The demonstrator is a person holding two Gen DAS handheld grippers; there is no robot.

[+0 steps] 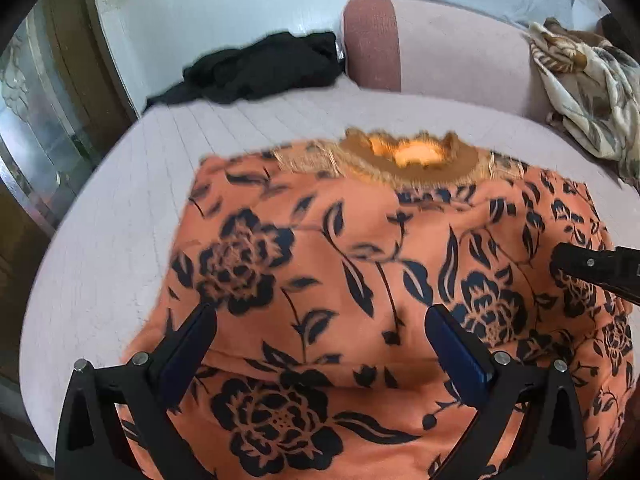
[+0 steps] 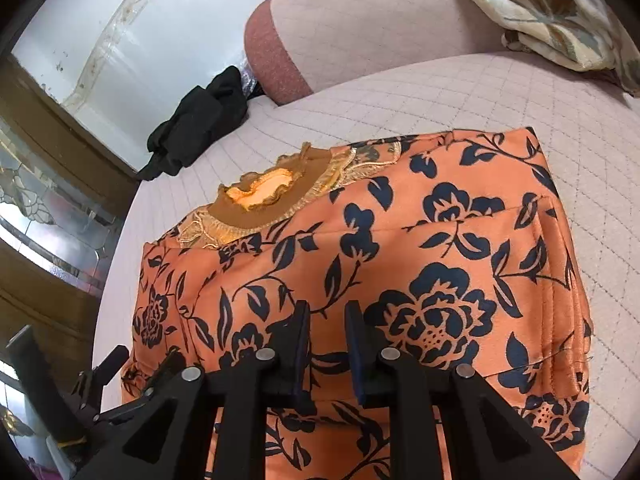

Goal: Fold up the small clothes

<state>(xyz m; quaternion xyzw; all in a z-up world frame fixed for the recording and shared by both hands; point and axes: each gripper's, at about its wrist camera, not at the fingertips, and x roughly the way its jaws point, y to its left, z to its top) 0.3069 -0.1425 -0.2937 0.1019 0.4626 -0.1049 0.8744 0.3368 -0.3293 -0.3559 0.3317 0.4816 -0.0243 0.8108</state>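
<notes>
Orange floral top (image 1: 320,264) lies flat on the quilted pink bed cover (image 1: 120,200), directly under and ahead of both tongs; neckline with gold lace trim (image 1: 408,160) at the far end, so long axis runs away from the tongs, hem nearest; left gripper (image 1: 320,328) jaws spread wide, nothing between them, hovering over the near-left part of the cloth; right gripper (image 2: 327,320) jaws nearly closed with a narrow gap, no fabric visibly pinched, contact with cloth unclear; its tip shows at the right edge of the left view, so both sit side by side, neither clearly nearer the hem; my guess: next fold takes the near hem toward the neckline; black garment (image 1: 256,68) far-left, pink bolster (image 1: 432,52) and patterned blanket (image 1: 592,92) beyond, all well apart; path ahead unobstructed.
</notes>
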